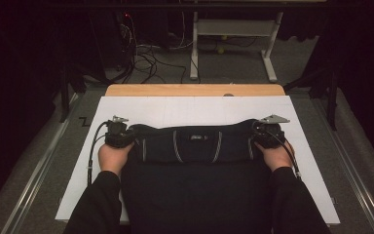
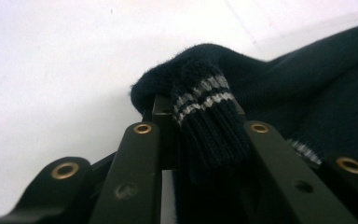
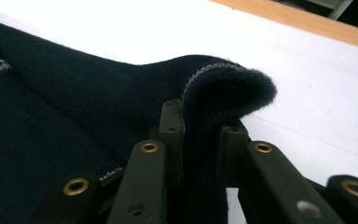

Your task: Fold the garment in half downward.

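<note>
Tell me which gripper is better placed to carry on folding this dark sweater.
Neither clearly: the left gripper and the right gripper each pinch a corner of the sweater at matching height, so the fold likely needs both.

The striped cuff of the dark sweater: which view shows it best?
The left gripper view: the striped cuff sits close up, pinched in the left claw. The high view shows the whole sweater flat on the white board, the cuff too small to tell. The right gripper view shows another fold in the right claw.

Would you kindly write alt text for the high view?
A person's two hands hold grippers clamped on the far corners of a dark sweater, left gripper and right gripper, on a white sheet over a wooden table.
</note>
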`<control>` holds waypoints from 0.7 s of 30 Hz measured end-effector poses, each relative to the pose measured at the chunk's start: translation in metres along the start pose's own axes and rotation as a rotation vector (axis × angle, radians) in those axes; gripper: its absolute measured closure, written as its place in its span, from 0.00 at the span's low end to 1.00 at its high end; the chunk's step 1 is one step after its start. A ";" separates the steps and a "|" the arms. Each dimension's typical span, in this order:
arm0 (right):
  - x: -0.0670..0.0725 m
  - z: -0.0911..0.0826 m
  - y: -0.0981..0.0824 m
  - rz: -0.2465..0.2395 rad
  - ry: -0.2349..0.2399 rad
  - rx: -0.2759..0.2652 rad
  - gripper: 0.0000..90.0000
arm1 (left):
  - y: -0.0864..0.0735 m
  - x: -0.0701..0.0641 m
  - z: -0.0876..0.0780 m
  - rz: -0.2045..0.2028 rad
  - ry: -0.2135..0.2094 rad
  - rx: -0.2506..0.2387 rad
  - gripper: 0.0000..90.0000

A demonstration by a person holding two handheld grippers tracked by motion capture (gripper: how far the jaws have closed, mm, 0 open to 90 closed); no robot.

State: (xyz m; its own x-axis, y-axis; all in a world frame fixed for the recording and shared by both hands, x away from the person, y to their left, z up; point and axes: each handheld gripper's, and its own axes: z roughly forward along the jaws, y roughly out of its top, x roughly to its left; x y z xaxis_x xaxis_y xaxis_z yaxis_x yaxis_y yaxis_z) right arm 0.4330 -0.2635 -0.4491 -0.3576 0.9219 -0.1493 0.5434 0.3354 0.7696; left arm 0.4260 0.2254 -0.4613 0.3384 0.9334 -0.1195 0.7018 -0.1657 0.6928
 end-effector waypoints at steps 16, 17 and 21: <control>0.003 0.011 0.004 -0.043 -0.053 0.018 0.72 | 0.000 0.004 0.008 -0.067 -0.016 0.011 0.60; 0.001 0.011 0.003 -0.017 -0.047 0.017 0.67 | 0.000 0.005 0.006 -0.064 -0.018 0.000 0.58; -0.009 -0.001 0.002 0.079 -0.007 -0.012 0.54 | 0.003 0.007 -0.011 -0.096 -0.027 -0.046 0.43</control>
State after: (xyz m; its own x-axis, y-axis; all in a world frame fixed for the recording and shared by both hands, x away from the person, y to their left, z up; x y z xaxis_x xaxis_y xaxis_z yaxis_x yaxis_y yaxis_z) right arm 0.4366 -0.2717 -0.4452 -0.3087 0.9467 -0.0920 0.5602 0.2592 0.7867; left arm 0.4232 0.2346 -0.4526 0.2880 0.9354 -0.2053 0.7025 -0.0607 0.7091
